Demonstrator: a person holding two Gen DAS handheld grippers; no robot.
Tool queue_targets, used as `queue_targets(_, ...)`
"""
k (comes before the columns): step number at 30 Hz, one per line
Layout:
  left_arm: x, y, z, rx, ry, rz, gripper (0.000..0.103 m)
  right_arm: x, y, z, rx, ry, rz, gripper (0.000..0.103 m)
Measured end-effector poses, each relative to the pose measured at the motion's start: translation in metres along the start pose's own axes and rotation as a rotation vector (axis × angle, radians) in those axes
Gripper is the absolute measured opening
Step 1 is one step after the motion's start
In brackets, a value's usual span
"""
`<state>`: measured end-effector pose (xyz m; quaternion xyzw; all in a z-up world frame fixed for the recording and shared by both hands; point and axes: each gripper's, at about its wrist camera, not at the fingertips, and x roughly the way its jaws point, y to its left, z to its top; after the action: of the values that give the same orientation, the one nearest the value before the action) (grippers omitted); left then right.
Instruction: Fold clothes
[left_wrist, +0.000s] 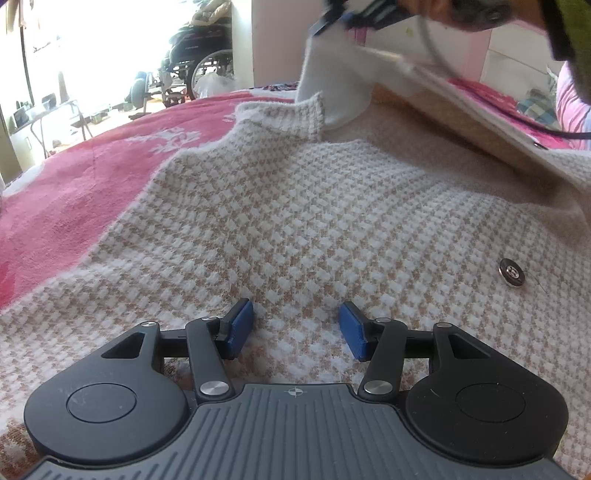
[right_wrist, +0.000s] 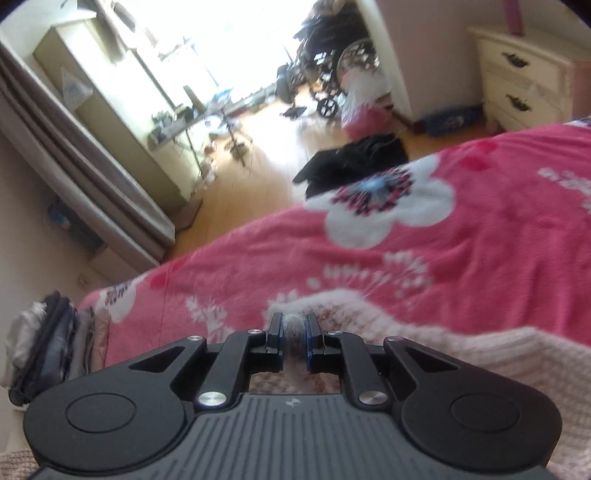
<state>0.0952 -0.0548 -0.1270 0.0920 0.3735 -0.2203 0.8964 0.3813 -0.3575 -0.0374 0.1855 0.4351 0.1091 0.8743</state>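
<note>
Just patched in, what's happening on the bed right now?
A person is folding a beige-and-white knit cardigan spread on a pink floral blanket. The right gripper is shut on an edge of the cardigan and holds that part lifted above the rest, as the left wrist view shows. The left gripper is open, its fingers resting on the flat part of the knit with nothing pinched. A dark button shows near the lifted flap. The fold is not yet laid down.

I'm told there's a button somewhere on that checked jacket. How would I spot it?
Start at the pink bed cover, then the beige-and-white checked jacket spread on it. On the jacket's flat front, right of the open left gripper, lies the button: round, dark and shiny, the only hard thing on the fabric.
</note>
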Motion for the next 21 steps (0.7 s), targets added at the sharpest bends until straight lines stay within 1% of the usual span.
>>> queue_targets(2, 0.0, -0.001, 0.0, 0.001, 0.001, 0.002, 0.052, 0.027, 0.007, -0.007, -0.025, 0.031, -0.02, 0.013)
queue_targets(4, 0.0, -0.001, 0.001, 0.003, 0.003, 0.005, 0.052, 0.057, 0.007, -0.018, -0.033, 0.087, -0.017, 0.013)
queue_targets(5, 0.0, -0.002, 0.001, 0.003, 0.004, 0.006, 0.052, 0.072, 0.006, -0.025, -0.048, 0.112, -0.033, 0.013)
queue_targets(7, 0.0, -0.002, 0.001, 0.005, 0.006, 0.009, 0.053, 0.098, 0.005, -0.043, -0.107, 0.146, -0.108, 0.016)
queue_targets(8, 0.0, -0.003, 0.001, 0.006, 0.006, 0.01, 0.053, 0.1, 0.005, -0.049, -0.12, 0.148, -0.114, 0.016)
queue_targets(9, -0.001, -0.003, 0.001, 0.005, 0.006, 0.011, 0.053, 0.093, 0.005, -0.051, -0.119, 0.131, -0.098, 0.022)
queue_targets(10, -0.001, -0.002, 0.001, 0.004, 0.005, 0.012, 0.053, 0.082, 0.005, -0.05, -0.105, 0.121, -0.067, 0.028)
queue_targets(11, -0.001, -0.003, 0.001, 0.004, 0.005, 0.013, 0.053, 0.066, 0.004, -0.048, -0.097, 0.102, -0.037, 0.029)
queue_targets(13, -0.001, -0.003, 0.001, 0.005, 0.004, 0.014, 0.053, 0.02, 0.002, -0.044, -0.094, 0.042, 0.021, 0.036)
queue_targets(14, -0.001, -0.003, 0.001, 0.006, 0.004, 0.015, 0.053, -0.006, 0.0, -0.043, -0.103, 0.009, 0.035, 0.037)
queue_targets(15, -0.001, -0.003, 0.001, 0.007, 0.005, 0.015, 0.053, -0.037, -0.002, -0.043, -0.127, -0.027, 0.032, 0.039)
queue_targets(16, -0.002, -0.003, 0.001, 0.007, 0.006, 0.015, 0.053, -0.069, -0.005, -0.047, -0.153, -0.064, 0.02, 0.039)
queue_targets(18, -0.003, -0.004, 0.002, 0.007, 0.008, 0.02, 0.053, -0.135, -0.014, -0.064, -0.216, -0.137, -0.039, 0.04)
queue_targets(19, -0.004, -0.005, 0.003, 0.008, 0.008, 0.025, 0.053, -0.164, -0.02, -0.074, -0.25, -0.166, -0.081, 0.041)
queue_targets(21, -0.008, -0.008, 0.006, 0.012, 0.007, 0.035, 0.053, -0.21, -0.032, -0.109, -0.314, -0.185, -0.187, 0.042)
